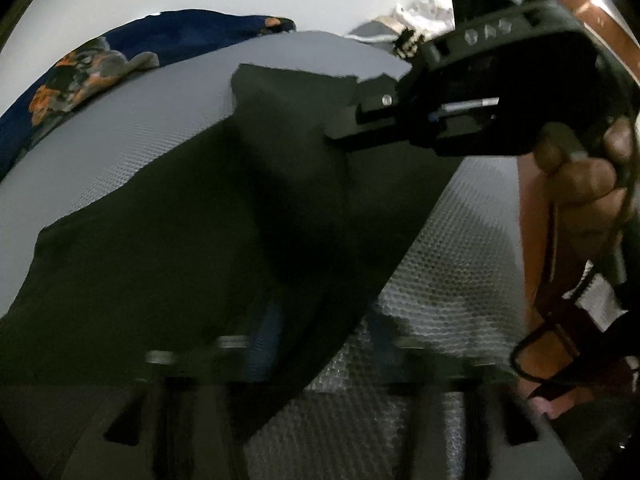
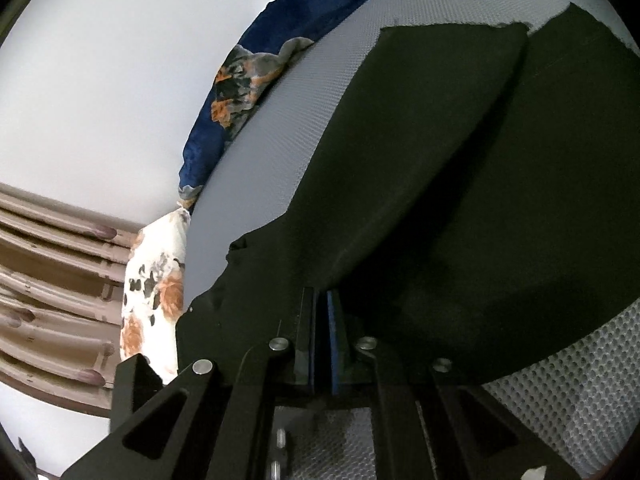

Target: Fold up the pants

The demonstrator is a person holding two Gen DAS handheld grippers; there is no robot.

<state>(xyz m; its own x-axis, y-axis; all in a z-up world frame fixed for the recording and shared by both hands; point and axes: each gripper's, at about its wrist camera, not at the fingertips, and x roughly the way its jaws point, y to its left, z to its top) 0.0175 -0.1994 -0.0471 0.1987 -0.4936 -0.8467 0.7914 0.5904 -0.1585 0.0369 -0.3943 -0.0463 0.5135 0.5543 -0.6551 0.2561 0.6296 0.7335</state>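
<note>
Currently the dark pants [image 2: 460, 184] lie spread on the grey mesh mattress [image 2: 280, 128], one layer partly lifted. The right gripper [image 2: 323, 308] is clamped on a fold of the fabric. The left gripper [image 1: 280, 344] is closed, its blurred fingers over the fabric's near edge.

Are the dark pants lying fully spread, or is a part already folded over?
Partly folded: on the pants, one dark layer overlaps another along a visible edge.
</note>
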